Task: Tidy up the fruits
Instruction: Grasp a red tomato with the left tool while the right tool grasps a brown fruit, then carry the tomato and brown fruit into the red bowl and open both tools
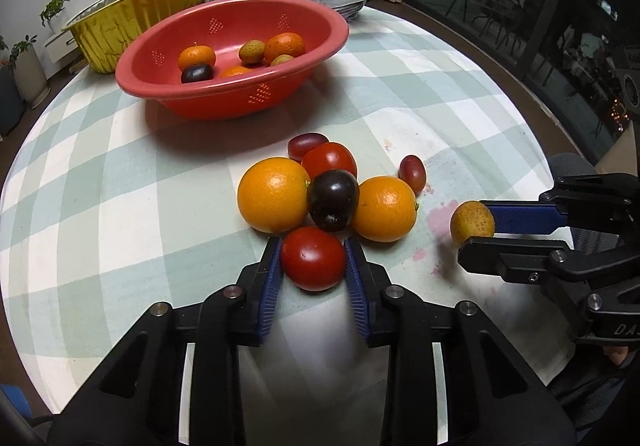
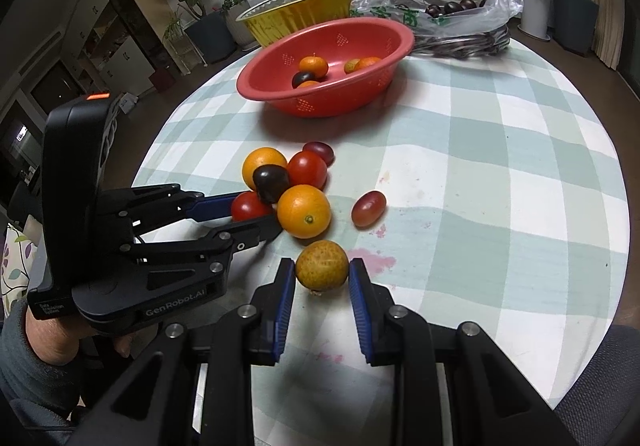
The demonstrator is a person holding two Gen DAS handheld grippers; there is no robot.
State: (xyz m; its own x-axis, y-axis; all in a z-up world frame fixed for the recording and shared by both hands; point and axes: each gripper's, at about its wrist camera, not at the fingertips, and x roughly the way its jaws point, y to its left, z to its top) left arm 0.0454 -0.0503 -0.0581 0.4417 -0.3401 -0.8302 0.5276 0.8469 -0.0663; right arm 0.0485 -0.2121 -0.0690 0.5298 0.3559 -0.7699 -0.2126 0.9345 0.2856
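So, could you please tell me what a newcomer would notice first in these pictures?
Probably the heap of oranges, tomatoes and a dark plum in the middle of the checked tablecloth. The left gripper is shut on a red tomato at the heap's near edge, and the right gripper on a speckled yellow fruit beside it. Behind stands a red bowl holding small fruit.
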